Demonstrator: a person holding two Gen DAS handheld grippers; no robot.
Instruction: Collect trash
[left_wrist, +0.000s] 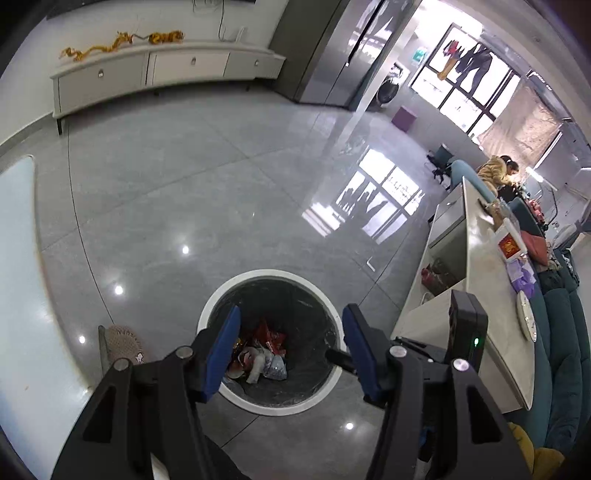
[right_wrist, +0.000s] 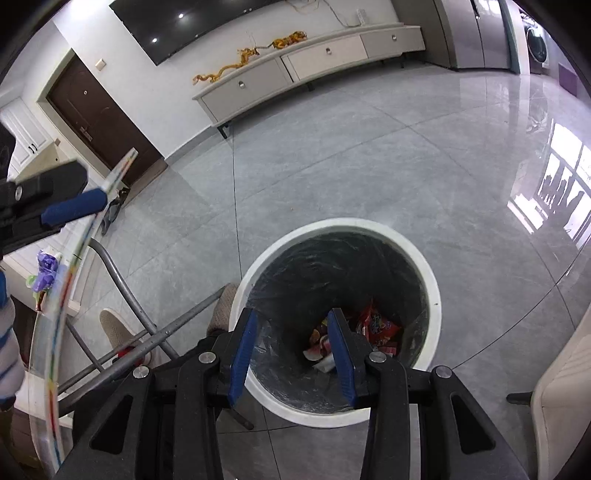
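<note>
A round bin with a white rim (left_wrist: 273, 274) and black liner stands on the grey tiled floor. Trash (left_wrist: 262, 354) lies at its bottom: red snack wrappers, crumpled paper and a small clear bag. My left gripper (left_wrist: 291, 314) hangs above the bin's mouth, open, with nothing between its blue pads. In the right wrist view the same bin rim (right_wrist: 347, 223) fills the lower middle, with the red wrappers (right_wrist: 376, 328) inside. My right gripper (right_wrist: 293, 314) is over the near side of the bin, open and empty. One blue finger (right_wrist: 74, 208) of my left gripper shows at the left edge.
A white low table (left_wrist: 484, 280) with a red box, purple wrappers and a plate runs along the right, beside a teal sofa (left_wrist: 561, 332). Grey chair legs (right_wrist: 122, 280) and slippered feet (right_wrist: 114, 325) are left of the bin. A person (left_wrist: 496, 171) sits far right.
</note>
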